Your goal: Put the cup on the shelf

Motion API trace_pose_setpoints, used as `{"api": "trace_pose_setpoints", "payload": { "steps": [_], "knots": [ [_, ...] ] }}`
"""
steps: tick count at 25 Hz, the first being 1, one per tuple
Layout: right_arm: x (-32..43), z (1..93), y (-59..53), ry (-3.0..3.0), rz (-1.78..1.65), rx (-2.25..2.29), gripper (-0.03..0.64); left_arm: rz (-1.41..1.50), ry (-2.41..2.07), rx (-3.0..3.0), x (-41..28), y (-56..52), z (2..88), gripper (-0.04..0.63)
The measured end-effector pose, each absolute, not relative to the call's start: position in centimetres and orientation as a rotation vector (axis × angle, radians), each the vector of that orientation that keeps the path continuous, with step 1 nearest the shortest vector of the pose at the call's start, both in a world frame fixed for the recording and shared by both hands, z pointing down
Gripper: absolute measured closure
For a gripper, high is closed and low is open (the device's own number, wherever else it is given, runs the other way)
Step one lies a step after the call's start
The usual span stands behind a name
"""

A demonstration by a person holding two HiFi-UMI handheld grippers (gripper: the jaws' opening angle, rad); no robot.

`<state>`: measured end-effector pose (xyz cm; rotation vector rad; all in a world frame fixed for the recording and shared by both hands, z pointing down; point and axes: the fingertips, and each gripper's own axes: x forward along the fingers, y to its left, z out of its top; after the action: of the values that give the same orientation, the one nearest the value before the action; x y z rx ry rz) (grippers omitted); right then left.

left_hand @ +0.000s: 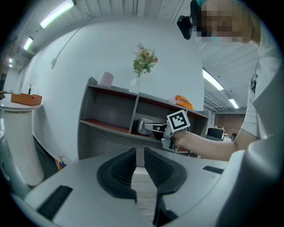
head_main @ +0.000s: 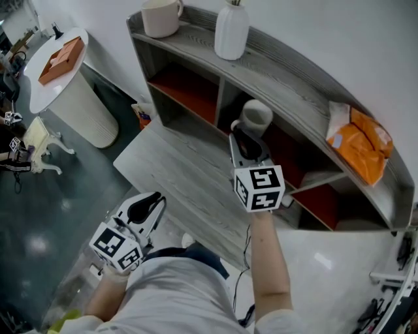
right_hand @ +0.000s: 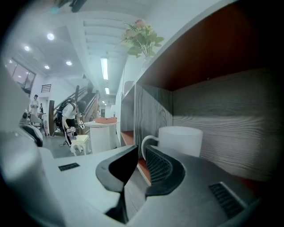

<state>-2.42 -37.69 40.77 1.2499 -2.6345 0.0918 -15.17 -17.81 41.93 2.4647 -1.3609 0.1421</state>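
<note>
The white cup (head_main: 256, 116) stands upright on the red floor of the grey shelf's (head_main: 287, 72) middle compartment. Its handle points toward me. My right gripper (head_main: 240, 134) reaches into that compartment. In the right gripper view the cup (right_hand: 182, 139) is just past the jaws, and its handle sits in the narrow gap at the tips of my right gripper (right_hand: 142, 153), which is shut on it. My left gripper (head_main: 149, 207) hangs low at the left, away from the shelf, shut with nothing in it. From the left gripper view, past my left gripper (left_hand: 140, 170), I see the cup (left_hand: 142, 126) inside the shelf.
On the shelf top stand a second mug (head_main: 160, 16) and a white vase (head_main: 232, 29), with an orange bag (head_main: 362, 143) farther right. A grey wooden counter (head_main: 176, 176) runs in front of the shelf. A round white table (head_main: 65, 78) with an orange box (head_main: 62, 57) stands at the left.
</note>
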Motion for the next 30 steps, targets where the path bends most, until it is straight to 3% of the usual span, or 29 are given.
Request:
{"api": "trace_pose_setpoints", "payload": {
  "steps": [30],
  "knots": [
    [5.3,34.3,-21.5,-2.736,0.182,1.472,0.580,0.007,-1.005,2.665,-4.9,-19.5,37.4,0.555]
  ]
}}
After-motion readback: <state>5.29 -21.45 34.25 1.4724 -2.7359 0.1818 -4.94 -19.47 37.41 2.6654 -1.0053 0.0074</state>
